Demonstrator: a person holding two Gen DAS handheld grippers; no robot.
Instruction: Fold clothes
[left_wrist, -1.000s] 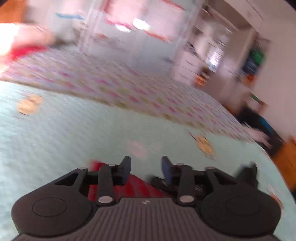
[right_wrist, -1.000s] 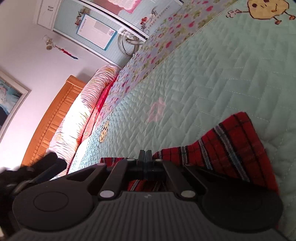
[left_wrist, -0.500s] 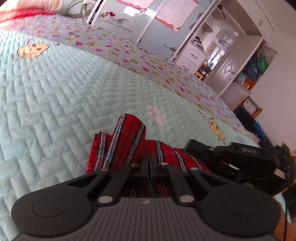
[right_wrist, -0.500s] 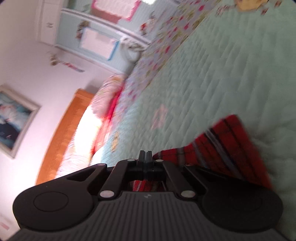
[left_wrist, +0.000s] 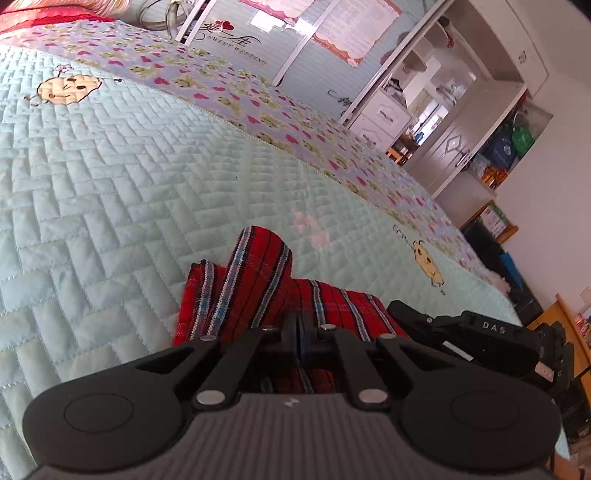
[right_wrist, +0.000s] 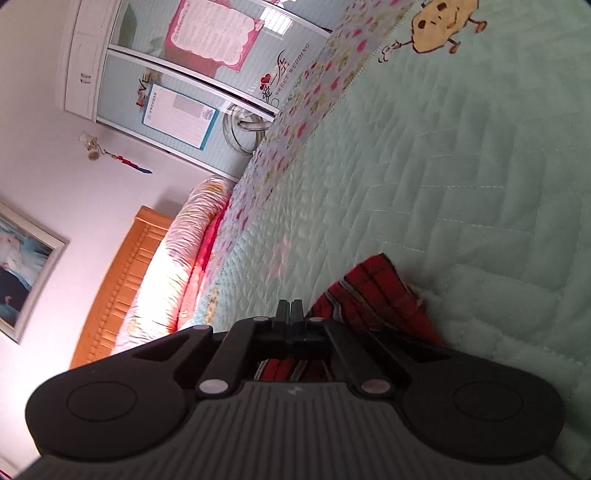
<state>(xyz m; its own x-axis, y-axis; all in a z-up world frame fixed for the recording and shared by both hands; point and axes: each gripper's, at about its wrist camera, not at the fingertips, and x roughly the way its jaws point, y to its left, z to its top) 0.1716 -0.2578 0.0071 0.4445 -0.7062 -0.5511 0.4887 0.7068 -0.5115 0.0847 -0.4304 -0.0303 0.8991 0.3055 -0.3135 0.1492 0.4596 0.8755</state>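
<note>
A red plaid garment (left_wrist: 255, 280) lies bunched on the mint quilted bedspread (left_wrist: 110, 192). My left gripper (left_wrist: 297, 328) is shut on the garment's near edge, and a fold rises just beyond its fingertips. In the left wrist view my right gripper (left_wrist: 461, 332) rests low on the bed at the garment's right end. In the right wrist view my right gripper (right_wrist: 290, 314) is shut. The red plaid garment (right_wrist: 373, 295) runs under its fingers and out to the right, and the exact pinch point is hidden.
A heart-patterned border (left_wrist: 258, 107) runs along the far side of the quilt. Pink pillows (right_wrist: 173, 266) lean on a wooden headboard (right_wrist: 118, 280). A wardrobe with posters (right_wrist: 192, 74) and white shelves (left_wrist: 443, 110) stand beyond the bed.
My left gripper dropped to the bed and shut on the garment's edge, then stayed still. My right gripper stayed shut and slid sideways, and the cloth beside it bunched up.
</note>
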